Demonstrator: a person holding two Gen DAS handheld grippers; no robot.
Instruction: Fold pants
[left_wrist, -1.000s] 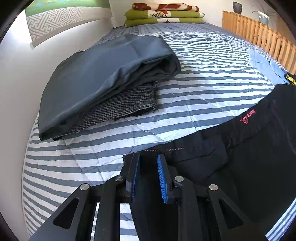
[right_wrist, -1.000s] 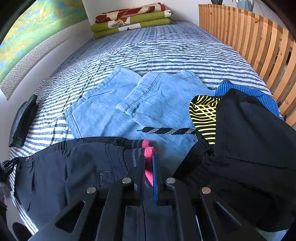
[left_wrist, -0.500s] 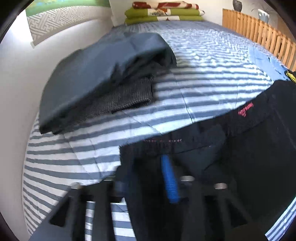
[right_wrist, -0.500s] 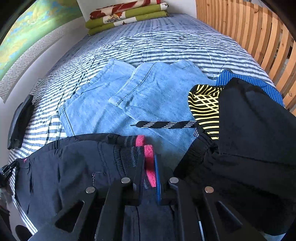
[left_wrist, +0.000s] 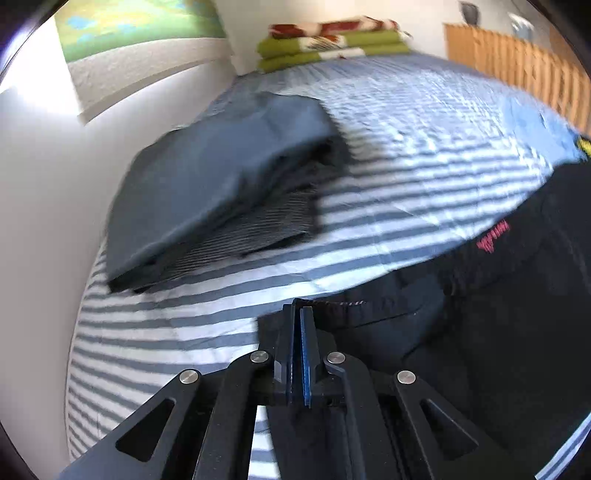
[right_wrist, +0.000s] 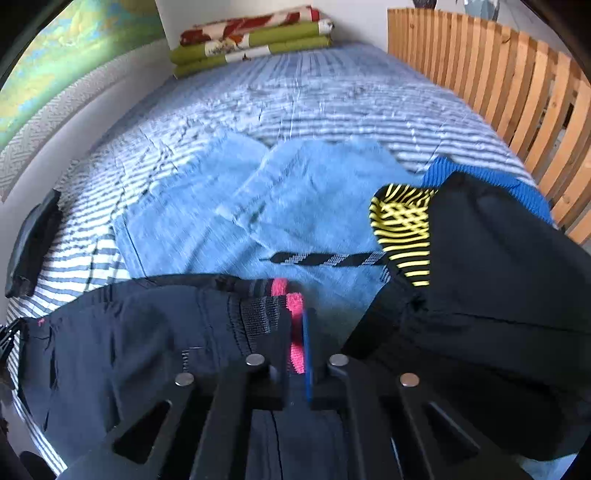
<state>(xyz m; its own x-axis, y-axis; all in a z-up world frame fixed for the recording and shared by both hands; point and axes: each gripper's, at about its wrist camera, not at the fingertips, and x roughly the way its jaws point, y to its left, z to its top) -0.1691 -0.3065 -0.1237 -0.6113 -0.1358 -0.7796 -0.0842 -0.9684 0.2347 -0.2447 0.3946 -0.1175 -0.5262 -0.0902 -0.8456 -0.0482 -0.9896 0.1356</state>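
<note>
Both ends of the waistband now look pinched, so the step in hand is probably to raise the black pants (left_wrist: 498, 332) and lay them out for the first fold. To do it well, I would lift both hands together, keep the waistband taut between them, and let the legs hang free before folding.

The left gripper (left_wrist: 300, 314) has just closed its jaws, and they now press together on the dark corner of the waistband. The right gripper (right_wrist: 301, 325) has its jaws pinching the pink and grey elastic band at the other end.

The pants are black, soft and creased, with small pink lettering near the waist. They lie on the striped bed (left_wrist: 424, 155), nearest the cameras, partly over the light blue jeans (right_wrist: 295, 199). A folded grey pile (left_wrist: 221, 177) sits apart from them, toward the wall
</note>
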